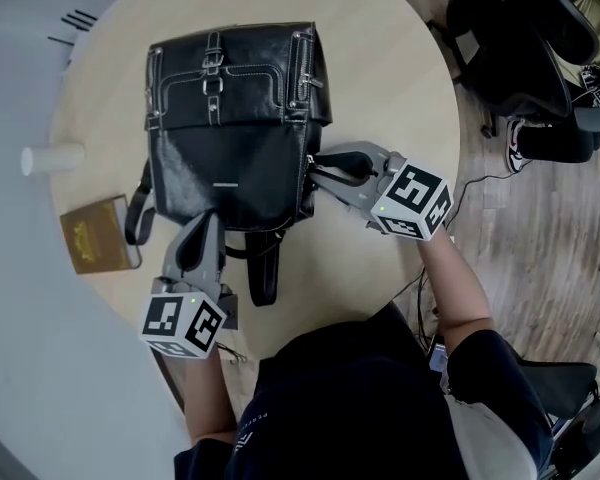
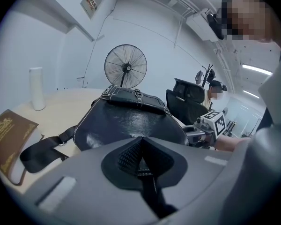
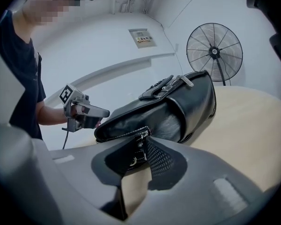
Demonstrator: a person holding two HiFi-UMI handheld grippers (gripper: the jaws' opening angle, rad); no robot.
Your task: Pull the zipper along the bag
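Note:
A black leather backpack point(image 1: 230, 118) lies flat on the round beige table point(image 1: 400, 88). My left gripper point(image 1: 208, 220) reaches up to the bag's near bottom edge and is shut on a fold of the bag; in the left gripper view the bag point(image 2: 126, 121) rises just past the closed jaws point(image 2: 141, 142). My right gripper point(image 1: 315, 165) points in at the bag's right side. In the right gripper view the zipper pull point(image 3: 138, 150), a black tab with metal rings, sits pinched between the tips of the pads point(image 3: 145, 137).
A brown book point(image 1: 98, 233) and a white cup point(image 1: 52, 158) lie left of the bag. The bag's straps point(image 1: 263, 268) trail toward me. Black office chairs point(image 1: 520, 58) stand beyond the table's right edge, and a standing fan point(image 2: 125, 67) is behind.

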